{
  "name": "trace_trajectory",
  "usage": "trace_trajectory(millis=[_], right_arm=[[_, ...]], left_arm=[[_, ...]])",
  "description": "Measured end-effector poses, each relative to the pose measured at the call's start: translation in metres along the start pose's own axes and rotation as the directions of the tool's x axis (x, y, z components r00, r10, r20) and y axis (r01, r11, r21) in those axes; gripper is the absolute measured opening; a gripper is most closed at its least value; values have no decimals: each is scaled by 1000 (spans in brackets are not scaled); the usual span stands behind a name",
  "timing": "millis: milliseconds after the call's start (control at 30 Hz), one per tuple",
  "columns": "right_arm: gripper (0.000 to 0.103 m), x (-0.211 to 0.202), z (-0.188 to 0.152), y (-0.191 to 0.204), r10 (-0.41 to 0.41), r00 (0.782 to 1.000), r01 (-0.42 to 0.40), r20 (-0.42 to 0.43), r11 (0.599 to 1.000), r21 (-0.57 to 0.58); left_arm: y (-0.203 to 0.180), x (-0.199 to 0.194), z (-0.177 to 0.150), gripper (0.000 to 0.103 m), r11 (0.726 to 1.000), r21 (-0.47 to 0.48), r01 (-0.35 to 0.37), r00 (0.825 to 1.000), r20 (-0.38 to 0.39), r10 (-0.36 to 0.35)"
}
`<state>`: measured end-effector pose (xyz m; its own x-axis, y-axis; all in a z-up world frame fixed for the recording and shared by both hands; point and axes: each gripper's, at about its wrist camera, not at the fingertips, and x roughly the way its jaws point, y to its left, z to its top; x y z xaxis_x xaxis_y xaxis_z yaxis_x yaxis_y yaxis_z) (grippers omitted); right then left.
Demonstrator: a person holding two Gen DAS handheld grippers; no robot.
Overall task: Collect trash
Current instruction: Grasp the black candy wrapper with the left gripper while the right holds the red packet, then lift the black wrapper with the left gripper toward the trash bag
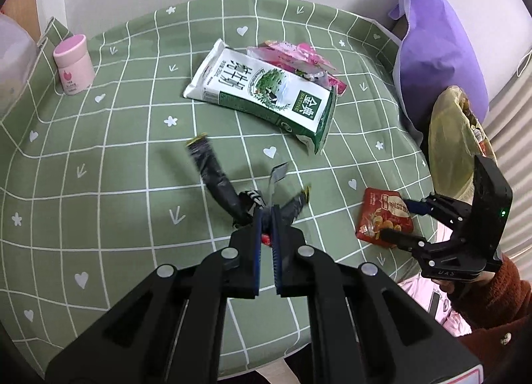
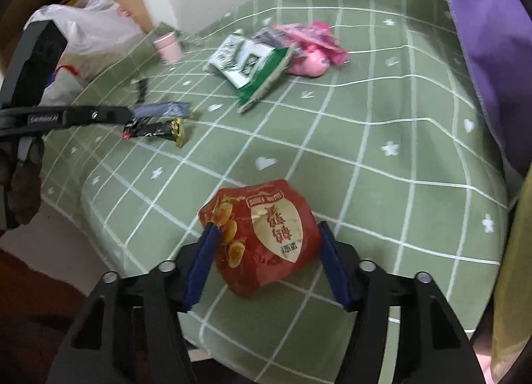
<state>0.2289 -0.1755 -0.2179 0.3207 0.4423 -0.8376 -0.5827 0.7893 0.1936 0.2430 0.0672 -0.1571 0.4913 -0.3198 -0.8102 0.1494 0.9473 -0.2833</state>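
Note:
My left gripper is shut on a black snack wrapper and holds it just above the green checked tablecloth; the wrapper also shows in the right wrist view. My right gripper is open, its blue pads on either side of a red snack packet that lies near the table's front edge; the packet also shows in the left wrist view. A white and green milk carton lies flattened mid-table, with pink wrappers behind it.
A pink jar stands at the far left. A yellow trash bag hangs open at the table's right edge, beside a purple bag. A white plastic bag sits off the left side.

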Motion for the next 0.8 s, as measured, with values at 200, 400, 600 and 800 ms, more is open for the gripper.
trace_trajectory(millis=[200, 400, 600, 800], right_arm=[[25, -8, 1, 11, 34, 999, -34, 9, 999, -2], [19, -25, 13, 13, 48, 998, -48, 38, 999, 11], [19, -33, 28, 2, 114, 993, -116, 41, 993, 28], [19, -7, 38, 13, 54, 998, -52, -26, 997, 56]], left_arm=[[0, -10, 3, 5, 1000, 3, 10, 1000, 29, -11], [-1, -6, 8, 5, 1000, 18, 17, 999, 29, -17], [19, -21, 16, 5, 999, 0, -40, 997, 66, 40], [63, -34, 11, 11, 994, -104, -33, 986, 157, 49]])
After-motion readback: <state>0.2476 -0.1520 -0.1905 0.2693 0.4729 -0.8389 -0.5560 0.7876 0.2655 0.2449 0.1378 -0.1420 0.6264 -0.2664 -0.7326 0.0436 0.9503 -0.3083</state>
